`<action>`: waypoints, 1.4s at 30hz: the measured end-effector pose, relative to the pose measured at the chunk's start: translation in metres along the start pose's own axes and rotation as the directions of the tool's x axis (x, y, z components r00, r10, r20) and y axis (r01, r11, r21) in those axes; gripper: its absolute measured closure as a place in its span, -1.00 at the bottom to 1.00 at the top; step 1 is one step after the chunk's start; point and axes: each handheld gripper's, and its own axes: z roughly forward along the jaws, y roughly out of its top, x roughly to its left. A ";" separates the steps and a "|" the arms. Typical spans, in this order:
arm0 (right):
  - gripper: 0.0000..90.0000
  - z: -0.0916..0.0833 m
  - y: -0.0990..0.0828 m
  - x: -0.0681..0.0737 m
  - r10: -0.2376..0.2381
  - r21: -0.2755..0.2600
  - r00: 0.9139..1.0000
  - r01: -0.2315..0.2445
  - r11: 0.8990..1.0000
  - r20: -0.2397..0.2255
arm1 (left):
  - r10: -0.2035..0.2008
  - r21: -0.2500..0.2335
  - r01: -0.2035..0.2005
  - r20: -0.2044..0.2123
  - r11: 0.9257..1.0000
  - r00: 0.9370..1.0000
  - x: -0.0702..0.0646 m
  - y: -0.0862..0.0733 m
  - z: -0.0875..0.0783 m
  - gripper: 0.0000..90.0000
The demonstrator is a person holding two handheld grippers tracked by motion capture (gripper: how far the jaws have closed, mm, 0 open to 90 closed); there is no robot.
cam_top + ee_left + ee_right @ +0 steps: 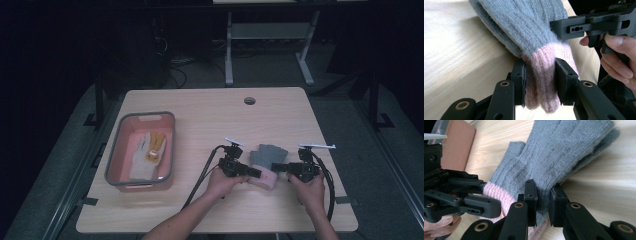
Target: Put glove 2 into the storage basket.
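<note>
Left gripper [540,82] clamped down on the pink cuff [544,72] of the grey knit glove [524,25], pads squeezing the ribbing into a thick bunch, as seen in the left gripper view. Right gripper [543,200] pinching the same glove [559,152] a bit further up, right where grey wool starts above the cuff, fabric puckered between the pads. Both sets of jaws pressed in on wool, nothing spread.

In the high view, glove [267,156] lying on the near right part of the table [210,115], fingers pointing to the far side, cuff toward the near edge, left gripper [254,173] coming in from the left and right gripper [277,168] from the right, almost nose to nose.

Handling guess: very light, totally floppy, looks like two layers or maybe a pair stacked, hard to say. Zero stiffness, so bound to droop and fold the second it leaves the wood. Fuzzy knit, so not slippery, decent bite for the pads, nothing fragile beyond a snagged thread. Cuff probably the best spot to grab: thicker, ribbed, stretchy, less likely to slide out than the thin finger ends.

Further out to the left, pink bin [116,160] with a grey rim, holding a white glove [140,157] with some yellow on it, well apart from the action.
</note>
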 end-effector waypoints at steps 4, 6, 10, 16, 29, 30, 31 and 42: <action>0.75 -0.001 0.002 0.007 -0.025 -0.004 1.000 0.025 1.000 -0.010 | 0.012 -0.012 -0.012 0.002 1.000 1.000 -0.001 0.000 -0.009 0.42; 0.75 -0.002 0.004 0.012 -0.030 -0.006 0.999 0.030 1.000 -0.014 | 0.013 -0.018 -0.012 0.006 1.000 1.000 -0.002 -0.001 -0.013 0.42; 0.75 -0.002 0.006 0.021 -0.040 -0.005 0.999 0.040 0.999 -0.034 | 0.019 -0.027 -0.019 -0.002 0.999 1.000 -0.002 -0.002 -0.023 0.42; 0.75 0.001 0.012 0.032 -0.046 -0.001 0.997 0.046 0.999 -0.062 | 0.022 -0.043 -0.022 -0.004 0.999 1.000 -0.002 -0.002 -0.038 0.42; 0.75 0.007 0.021 0.050 -0.065 0.006 0.992 0.066 0.998 -0.111 | 0.016 -0.071 -0.016 -0.003 0.997 1.000 0.002 -0.002 -0.063 0.42; 0.75 0.008 0.022 0.051 -0.068 0.008 0.991 0.069 0.998 -0.113 | 0.015 -0.076 -0.016 -0.004 0.997 1.000 0.002 -0.002 -0.065 0.42; 0.75 0.008 0.023 0.053 -0.068 0.010 0.991 0.069 0.998 -0.114 | 0.014 -0.077 -0.014 -0.004 0.997 1.000 0.002 -0.002 -0.067 0.42; 0.75 0.012 0.035 0.074 -0.099 0.021 0.986 0.103 0.994 -0.131 | 0.014 -0.103 -0.015 -0.008 0.995 1.000 0.005 0.001 -0.089 0.42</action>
